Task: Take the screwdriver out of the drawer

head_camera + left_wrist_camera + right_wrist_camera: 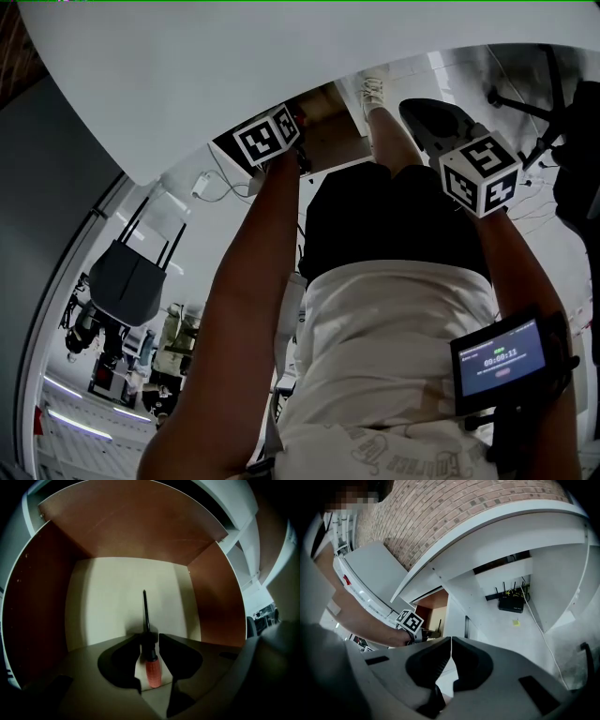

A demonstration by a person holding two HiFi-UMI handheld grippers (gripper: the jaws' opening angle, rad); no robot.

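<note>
Though dim between clamping left fingers (121, 660), screwdriver (153, 671) in drawer (44, 606); right fingers (474, 663) together.

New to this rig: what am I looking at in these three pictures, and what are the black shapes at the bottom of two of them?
No robot here: a person holds a two-jaw gripper in each hand. The head view looks down from the person's head onto the marker cubes on both grippers. The other two cameras ride on the grippers; the black shapes are their jaws. The left gripper reaches into a brown-walled drawer, jaws either side of a red-handled screwdriver; whether they press it yet is unclear. The right gripper is shut and empty, outside the drawer.
</note>
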